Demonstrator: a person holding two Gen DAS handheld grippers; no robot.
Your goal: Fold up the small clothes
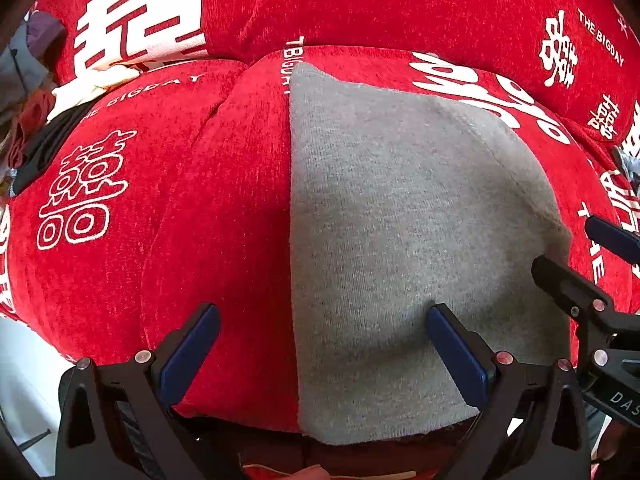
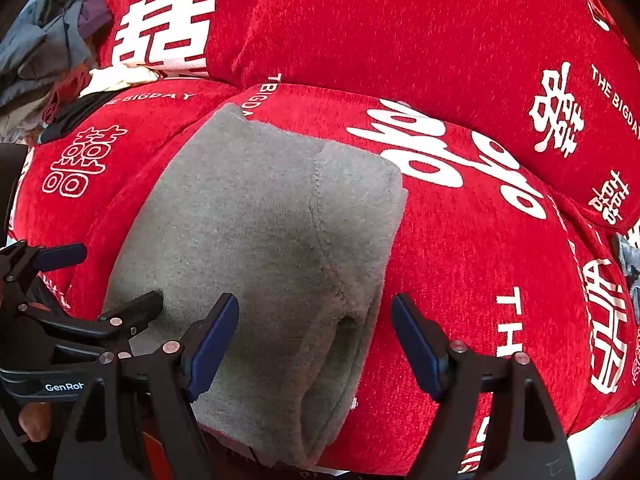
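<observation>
A small grey knit garment [image 1: 400, 216] lies folded flat on a red sofa seat cushion [image 1: 224, 216]; it also shows in the right wrist view [image 2: 256, 232]. My left gripper [image 1: 320, 332] is open and empty, straddling the garment's left edge near the front. My right gripper [image 2: 316, 320] is open and empty over the garment's right front part, by a stitched seam. The right gripper's fingers [image 1: 568, 284] show at the left view's right edge. The left gripper's fingers [image 2: 132, 312] show at the right view's left edge.
The red sofa back cushions [image 2: 400, 32] carry white characters and lettering. A pile of other clothes [image 2: 52, 68] lies at the far left of the seat; it also shows in the left wrist view [image 1: 36, 92]. A grey item [image 2: 628, 260] sits at the right edge.
</observation>
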